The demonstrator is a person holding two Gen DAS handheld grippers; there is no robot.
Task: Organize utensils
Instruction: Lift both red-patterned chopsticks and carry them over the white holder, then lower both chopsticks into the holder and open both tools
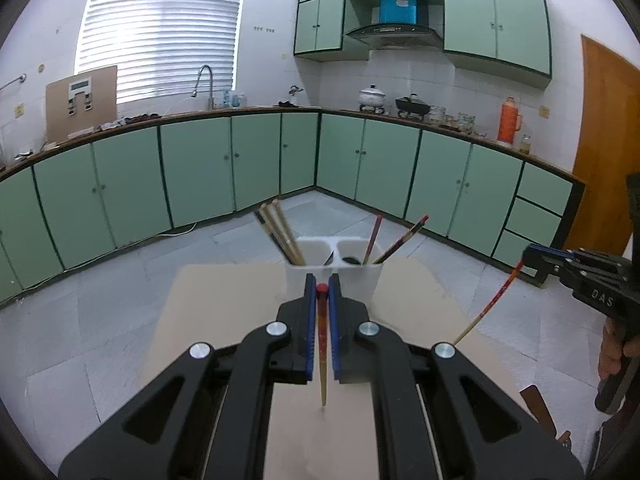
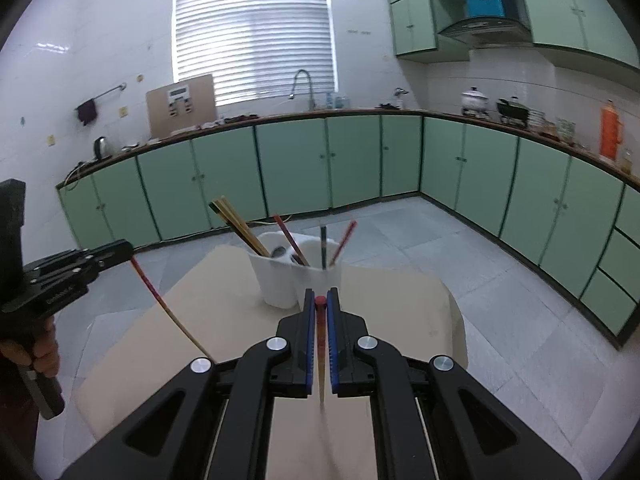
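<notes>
A white two-compartment utensil holder (image 1: pixel 334 276) (image 2: pixel 280 284) stands at the far side of the beige table (image 1: pixel 224 312) (image 2: pixel 400 304). Tan chopsticks (image 1: pixel 280 232) lean in its left compartment, and red and dark ones (image 1: pixel 400 240) lean in its right. My left gripper (image 1: pixel 321 280) (image 2: pixel 126 248) is shut on a red-topped chopstick (image 1: pixel 322 360) (image 2: pixel 160 300) that hangs down over the table. My right gripper (image 2: pixel 320 294) (image 1: pixel 528 254) is shut on a matching chopstick (image 2: pixel 320 320) (image 1: pixel 492 304). Both grippers hover on the near side of the holder, apart from it.
A person's hand (image 1: pixel 612 356) (image 2: pixel 40 356) grips each handle at the frame edges. A brown wooden piece (image 1: pixel 538 404) shows past the table's right edge. Tiled floor (image 2: pixel 500 280) and green cabinets (image 1: pixel 200 168) surround the table.
</notes>
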